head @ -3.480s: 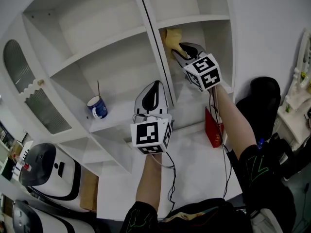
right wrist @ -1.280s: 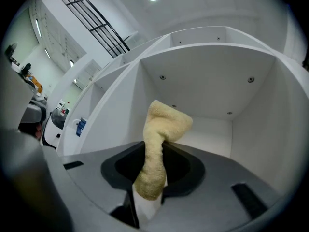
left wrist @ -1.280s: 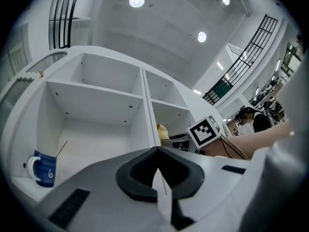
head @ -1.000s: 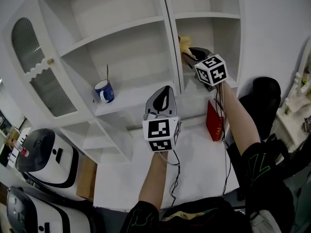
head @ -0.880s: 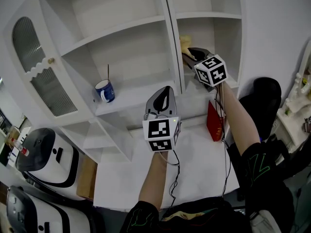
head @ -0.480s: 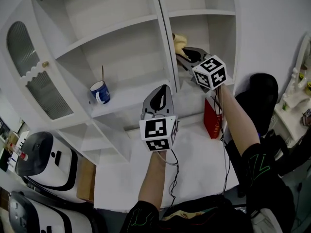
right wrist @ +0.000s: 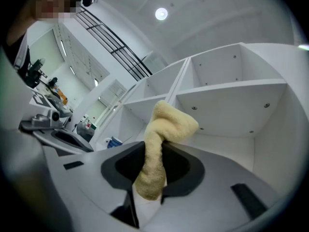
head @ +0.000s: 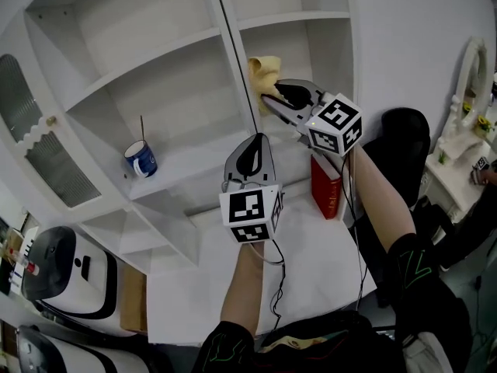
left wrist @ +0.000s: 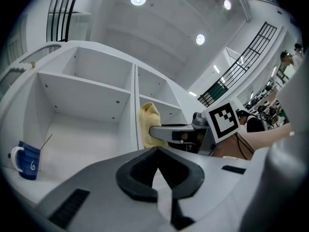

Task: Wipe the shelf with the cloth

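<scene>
The white shelf unit (head: 155, 92) fills the upper half of the head view. My right gripper (head: 268, 99) is shut on a yellow cloth (head: 262, 71), which bunches above the jaws in front of the narrow right compartment (head: 303, 61). In the right gripper view the cloth (right wrist: 161, 139) rises from between the jaws and folds over at the top. My left gripper (head: 250, 148) is shut with nothing in it, held lower, in front of the vertical divider (head: 237, 68). From the left gripper view, the cloth (left wrist: 149, 122) and right gripper (left wrist: 176, 132) show just right of the divider.
A blue mug (head: 141, 159) with a stick in it stands on the wide left shelf, also the mug (left wrist: 25, 158) at lower left of the left gripper view. A red box (head: 324, 185) stands on the white counter (head: 256, 294). A black chair (head: 400, 142) is at the right.
The right gripper with the cloth has drawn back out of the right compartment, toward me. The head view has shifted, so the shelf sits further left. The left gripper stays shut and empty.
</scene>
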